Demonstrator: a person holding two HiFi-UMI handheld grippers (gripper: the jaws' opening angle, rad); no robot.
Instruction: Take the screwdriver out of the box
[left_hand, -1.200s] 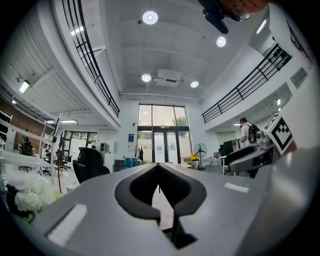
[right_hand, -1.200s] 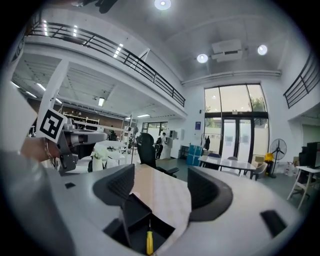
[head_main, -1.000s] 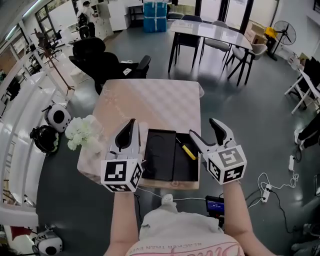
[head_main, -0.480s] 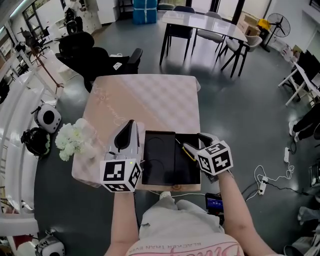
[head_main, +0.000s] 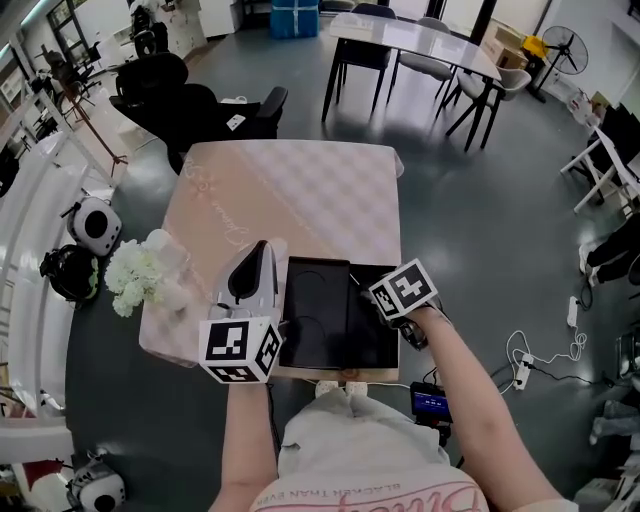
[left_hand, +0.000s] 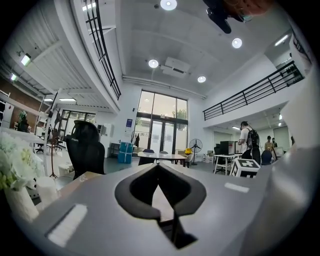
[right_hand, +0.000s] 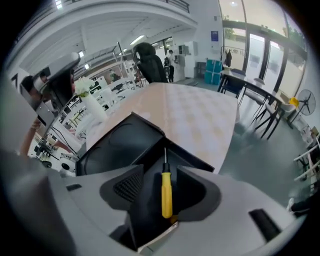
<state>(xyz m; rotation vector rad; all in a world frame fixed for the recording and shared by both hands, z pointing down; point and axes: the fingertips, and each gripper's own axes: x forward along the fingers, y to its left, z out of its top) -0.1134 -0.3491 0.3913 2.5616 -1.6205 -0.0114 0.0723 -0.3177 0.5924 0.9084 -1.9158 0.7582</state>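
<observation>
**Screwdriver (right_hand: 166, 192) lying in the box (head_main: 315, 330), framed by the right gripper's closing jaws**

The screwdriver, with its yellow handle and thin metal shaft, is seen in the right gripper view lying flat on the dark floor of the box, its tip pointing away from the camera. It lies in the right-hand half of the open black box, which is set at the near edge of the pale checked table (head_main: 290, 190).

The right gripper (head_main: 378, 300) is tilted steeply down into that half of the box. Its jaws are closing, and the yellow handle is placed between them. A narrow dark gap is visible on each side of the handle, so the pads are not pressed on it.

The left gripper (head_main: 258, 262) is held level over the table, just beside the left edge of the box. Its jaws are brought together at the tips, and nothing is carried between them.

White flowers (head_main: 135, 272) are seen at the table's left edge, well apart from the box.
</observation>
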